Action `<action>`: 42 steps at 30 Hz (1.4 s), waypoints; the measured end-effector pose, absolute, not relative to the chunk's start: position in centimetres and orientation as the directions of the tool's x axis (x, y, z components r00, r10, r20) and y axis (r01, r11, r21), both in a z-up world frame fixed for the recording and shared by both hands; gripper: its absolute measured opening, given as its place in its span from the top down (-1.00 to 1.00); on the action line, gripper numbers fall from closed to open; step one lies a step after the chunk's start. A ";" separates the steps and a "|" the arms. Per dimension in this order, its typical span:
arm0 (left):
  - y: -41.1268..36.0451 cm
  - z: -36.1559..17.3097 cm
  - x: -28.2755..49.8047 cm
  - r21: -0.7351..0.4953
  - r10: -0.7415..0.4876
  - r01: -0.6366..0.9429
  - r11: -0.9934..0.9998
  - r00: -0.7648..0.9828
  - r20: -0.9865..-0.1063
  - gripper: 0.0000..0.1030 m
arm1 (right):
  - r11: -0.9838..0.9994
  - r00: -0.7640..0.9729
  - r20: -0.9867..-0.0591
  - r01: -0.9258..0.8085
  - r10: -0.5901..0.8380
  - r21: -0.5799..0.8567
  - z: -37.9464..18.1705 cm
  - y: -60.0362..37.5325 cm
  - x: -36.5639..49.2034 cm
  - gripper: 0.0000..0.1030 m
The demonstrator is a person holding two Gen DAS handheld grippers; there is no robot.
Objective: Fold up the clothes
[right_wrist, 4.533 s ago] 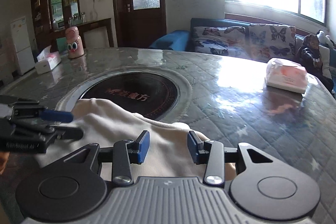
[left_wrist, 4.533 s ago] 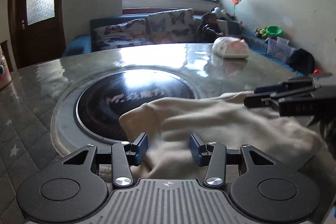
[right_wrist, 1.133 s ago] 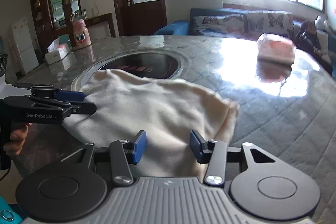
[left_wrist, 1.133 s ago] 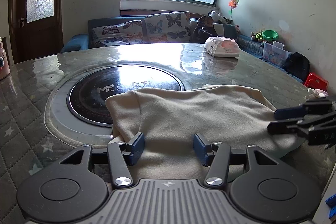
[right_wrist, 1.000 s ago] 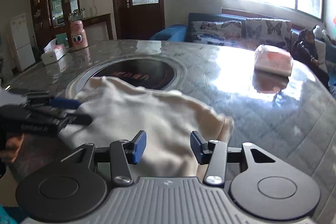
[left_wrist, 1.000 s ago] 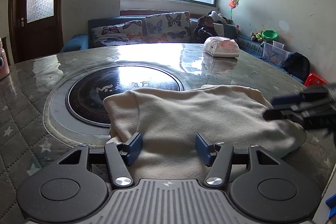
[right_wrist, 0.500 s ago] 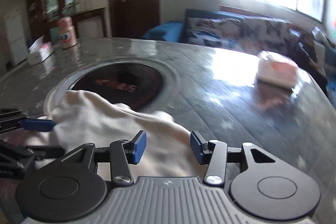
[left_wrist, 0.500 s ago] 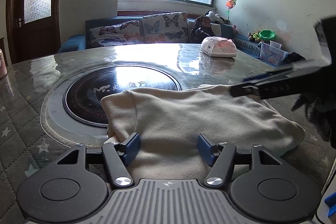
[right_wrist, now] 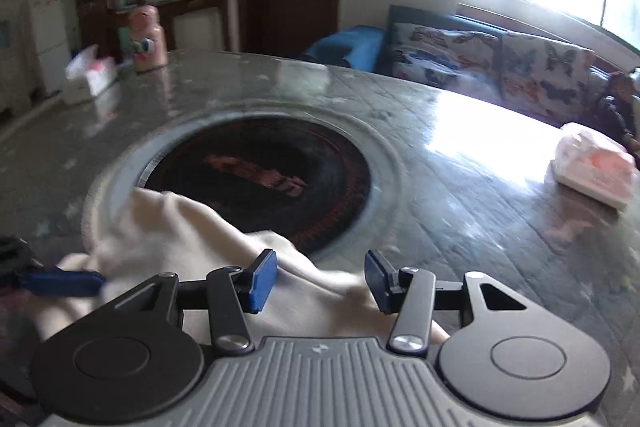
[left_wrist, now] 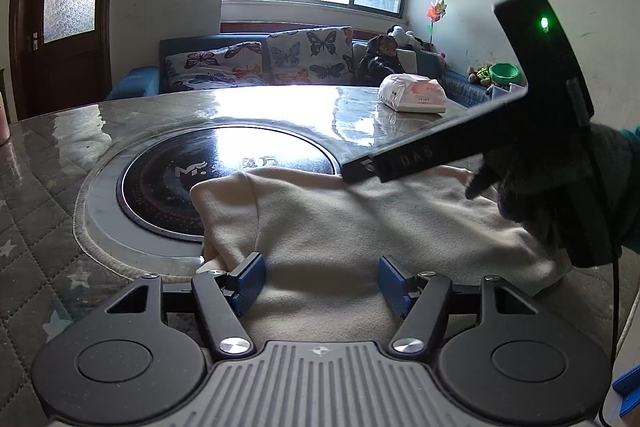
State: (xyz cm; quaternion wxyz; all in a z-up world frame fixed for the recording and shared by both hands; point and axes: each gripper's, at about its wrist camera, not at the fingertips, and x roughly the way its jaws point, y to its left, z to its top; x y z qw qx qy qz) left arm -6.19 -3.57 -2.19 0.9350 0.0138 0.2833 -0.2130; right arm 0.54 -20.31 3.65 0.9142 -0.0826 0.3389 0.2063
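A cream fleece garment [left_wrist: 360, 227] lies folded on the round table, partly over the dark glass disc [left_wrist: 224, 167] in its middle. My left gripper [left_wrist: 320, 283] is open and empty, low over the garment's near edge. My right gripper [right_wrist: 320, 281] is open and empty above the garment's [right_wrist: 192, 231] far side. In the left wrist view the right gripper's body [left_wrist: 480, 131] reaches in from the right, over the cloth. The left gripper's blue fingertip [right_wrist: 60, 283] shows at the left in the right wrist view.
A tissue pack [left_wrist: 412, 93] lies on the far right of the table [left_wrist: 48, 163]. A pink bottle [right_wrist: 146, 39] and a tissue box [right_wrist: 90, 73] stand at the far left. A sofa with butterfly cushions [left_wrist: 256, 61] is behind the table.
My right gripper has swung up from the table's right edge and moved across over the garment toward the middle. My left gripper has stayed near the garment's near edge. The garment lies as before.
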 end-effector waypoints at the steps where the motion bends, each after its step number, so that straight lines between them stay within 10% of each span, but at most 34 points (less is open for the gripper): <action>1: -3.6 -2.2 -6.2 -0.096 -0.391 0.406 0.909 0.749 -0.535 -0.31 | 0.891 0.679 -0.652 -0.454 0.337 -0.013 3.8 -19.9 0.5 0.03; 42: 2.8 -2.3 -6.5 -0.139 -0.243 0.200 0.970 0.773 -0.586 -0.29 | 0.748 0.645 -0.646 -0.642 0.408 -0.168 3.9 -15.6 -7.4 -0.18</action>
